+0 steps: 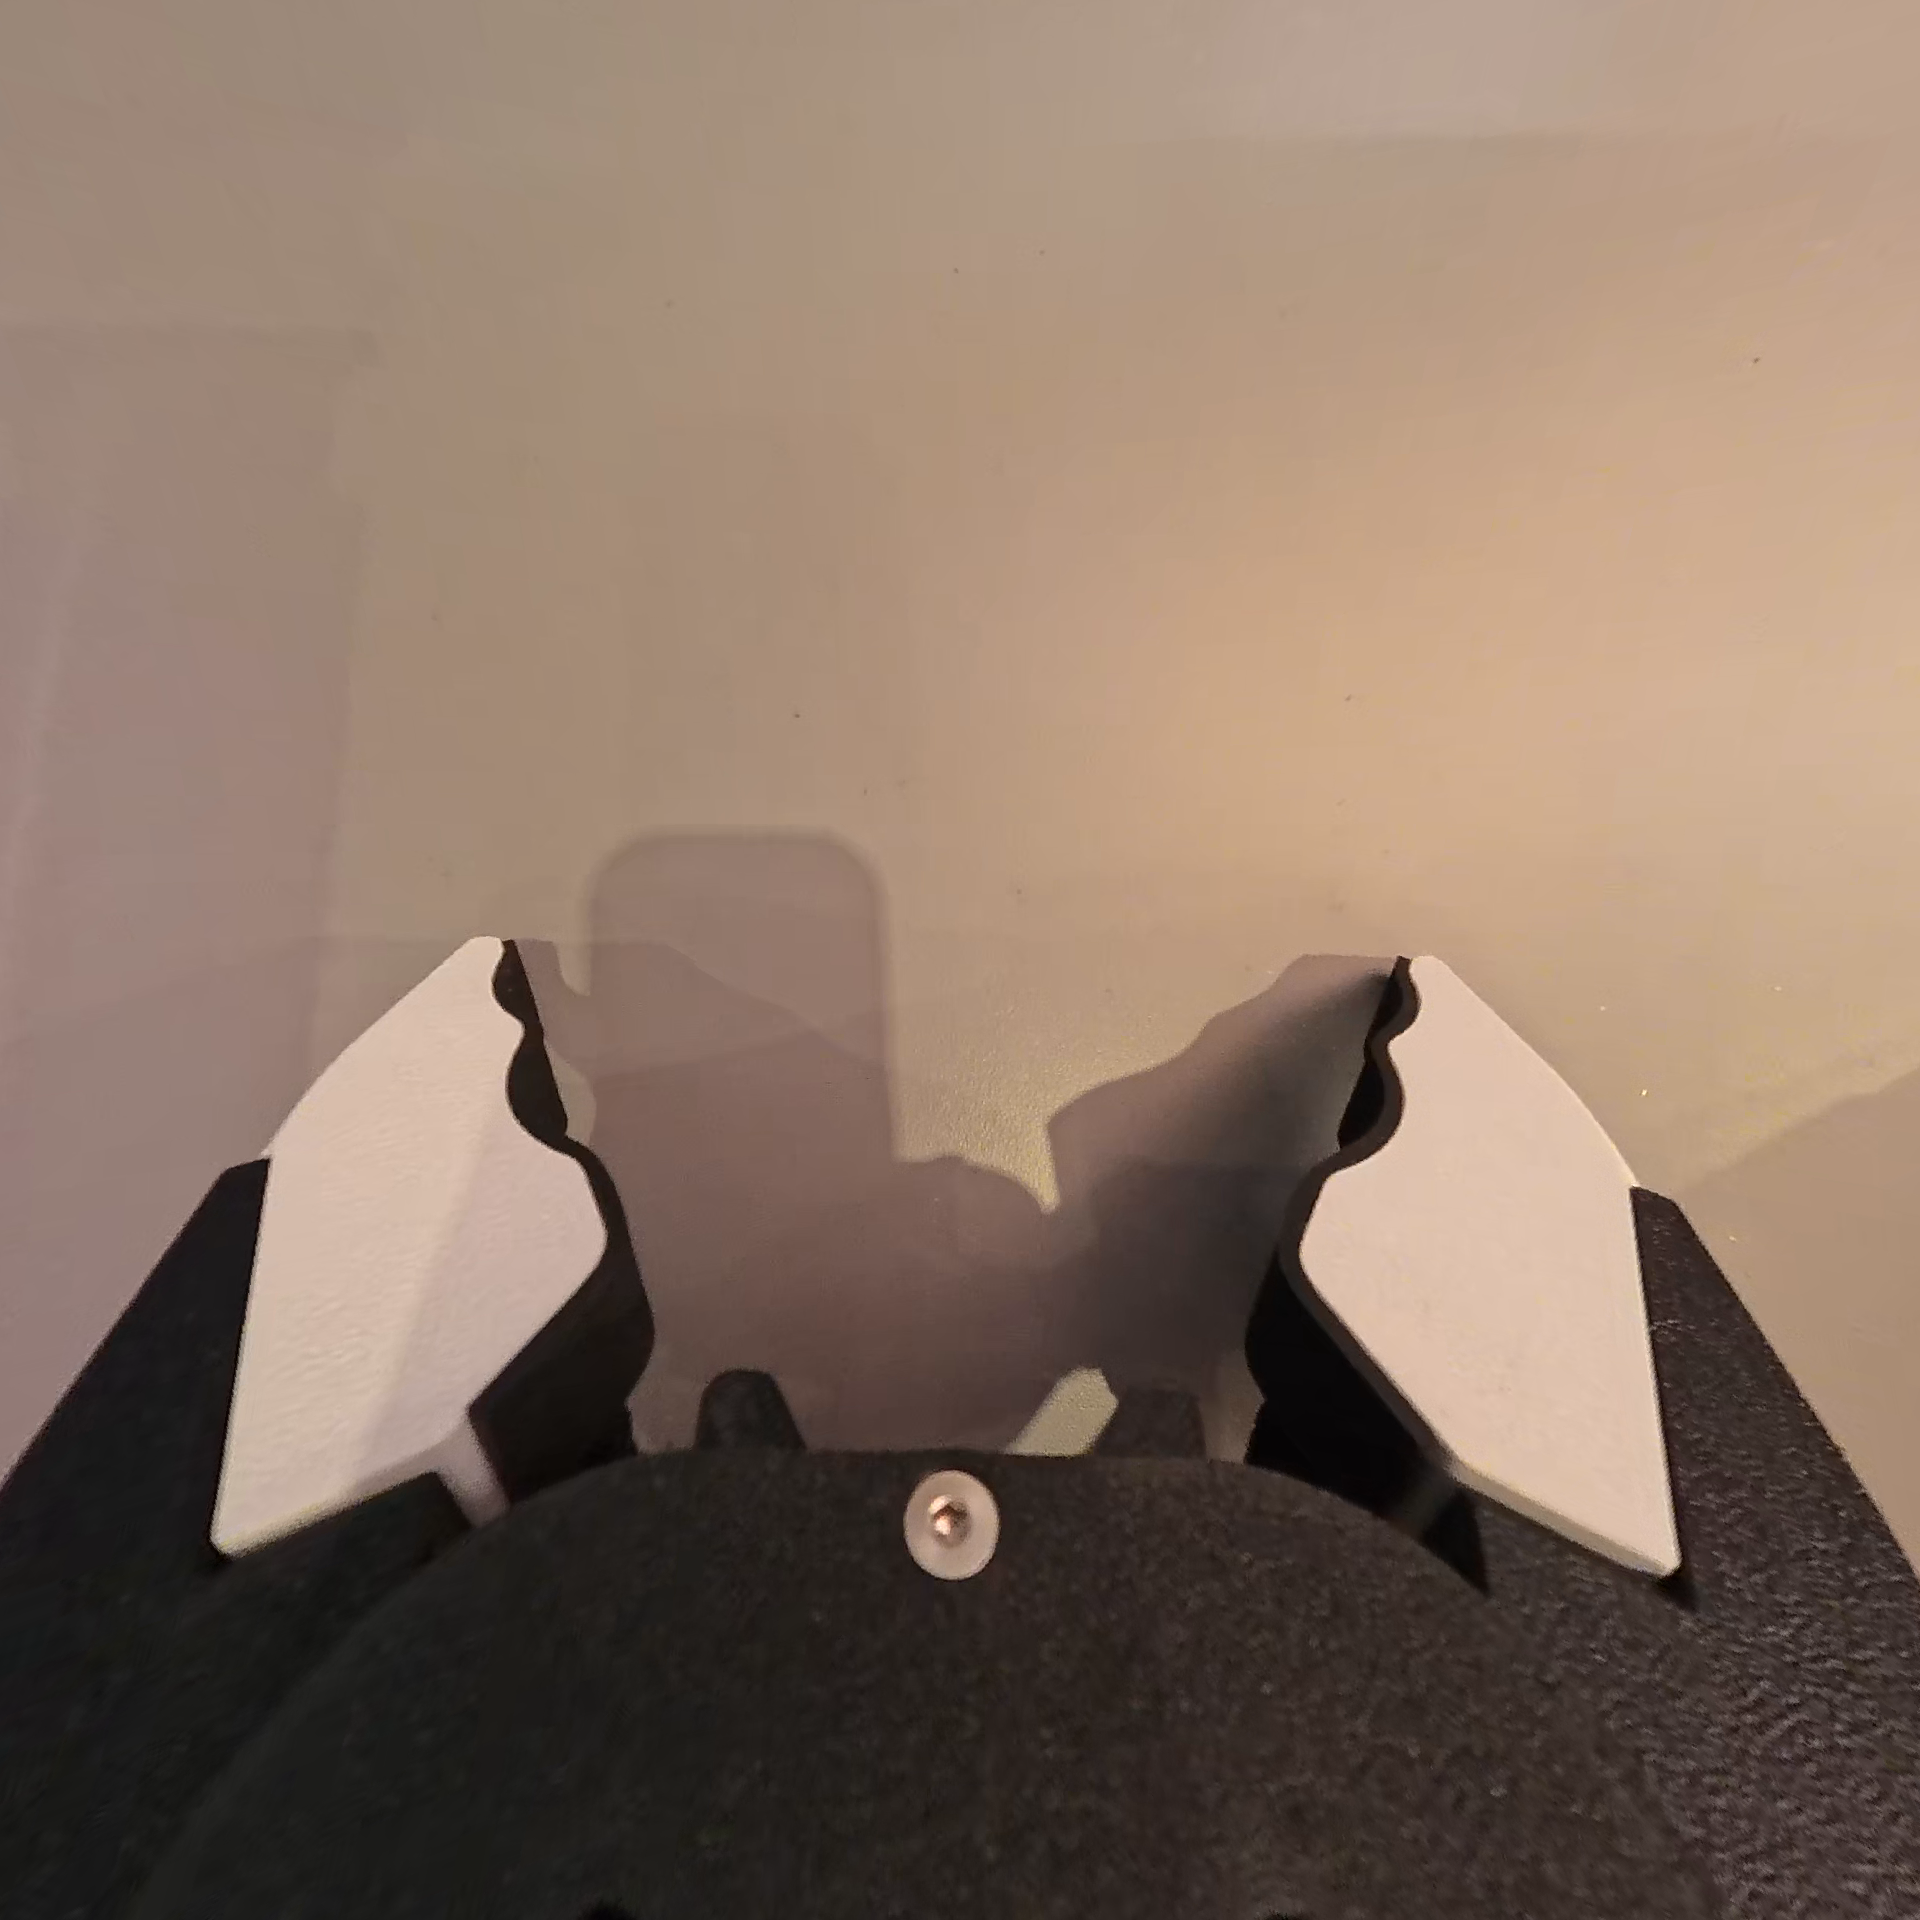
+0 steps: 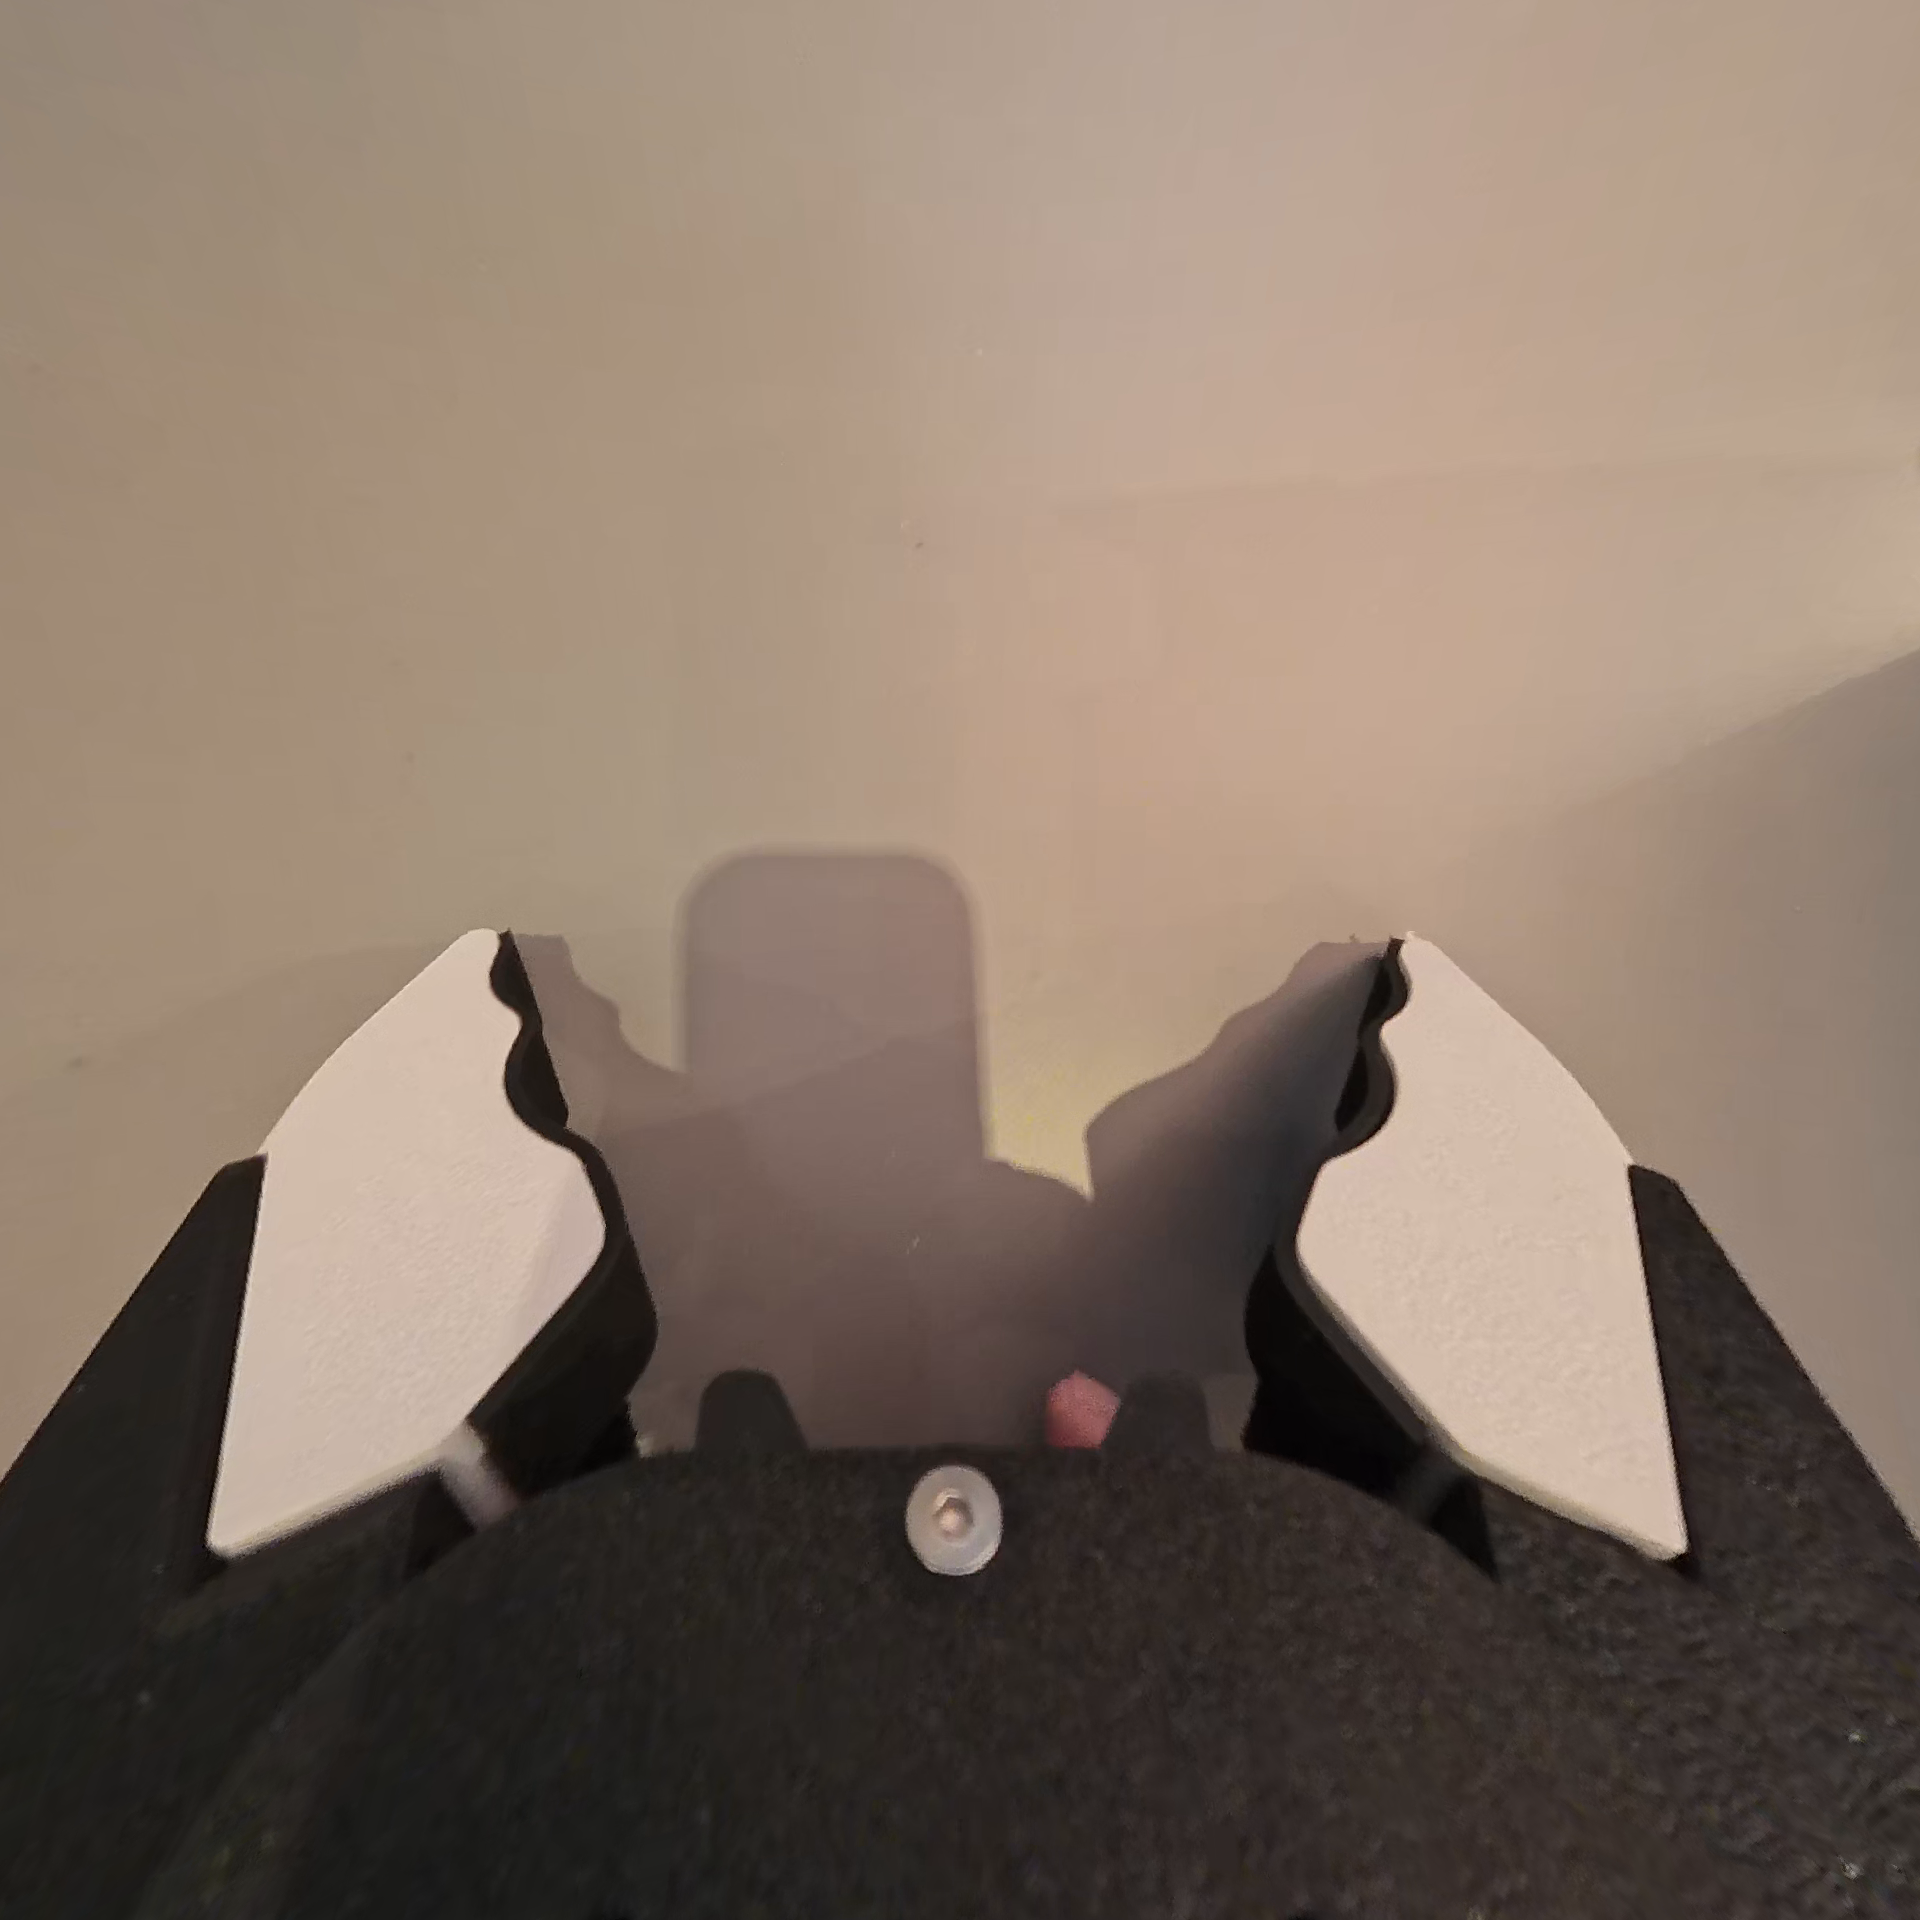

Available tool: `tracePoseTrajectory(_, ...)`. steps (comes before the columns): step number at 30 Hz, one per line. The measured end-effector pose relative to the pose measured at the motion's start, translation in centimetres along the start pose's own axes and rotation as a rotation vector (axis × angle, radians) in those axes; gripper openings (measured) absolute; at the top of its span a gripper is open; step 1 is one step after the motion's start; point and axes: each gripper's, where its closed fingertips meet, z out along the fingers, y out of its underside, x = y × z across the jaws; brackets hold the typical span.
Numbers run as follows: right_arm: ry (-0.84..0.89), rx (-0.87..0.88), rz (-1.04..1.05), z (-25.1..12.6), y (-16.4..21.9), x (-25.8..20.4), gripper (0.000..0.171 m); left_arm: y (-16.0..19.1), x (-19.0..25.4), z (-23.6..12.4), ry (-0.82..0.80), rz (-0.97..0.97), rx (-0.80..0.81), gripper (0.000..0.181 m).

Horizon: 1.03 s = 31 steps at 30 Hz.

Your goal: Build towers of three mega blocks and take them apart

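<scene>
My left gripper (image 1: 954, 961) is open and empty, its white fingers (image 1: 416, 1195) spread wide over a plain pale surface (image 1: 1039, 520). My right gripper (image 2: 951, 956) is open and empty too, its white fingers (image 2: 1475, 1195) spread wide over the same kind of pale surface (image 2: 935, 468). Each gripper's shadow falls on the surface just ahead of it. No mega blocks show clearly in either view. A small pink thing (image 2: 1075, 1408) peeks out low between the right gripper's fingers, close to the body; I cannot tell what it is.
Only the bare pale surface fills both views. A darker shaded band crosses the right edge of the right wrist view (image 2: 1766, 790), and a faint shaded patch lies at the left of the left wrist view (image 1: 156, 623).
</scene>
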Motion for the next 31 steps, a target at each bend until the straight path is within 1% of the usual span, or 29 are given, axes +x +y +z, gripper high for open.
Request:
tracePoseTrajectory(7, -0.003, 0.009, -0.005, -0.17, 0.02, -0.29, 0.138, 0.13, 0.02, -0.14, 0.015, 0.017, 0.002, 0.145)
tracePoseTrajectory(31, -0.001, 0.003, -0.002, -0.13, 0.08, -0.23, 0.140, 0.15, -0.04, -0.12, 0.013, 0.015, 0.000, 0.146)
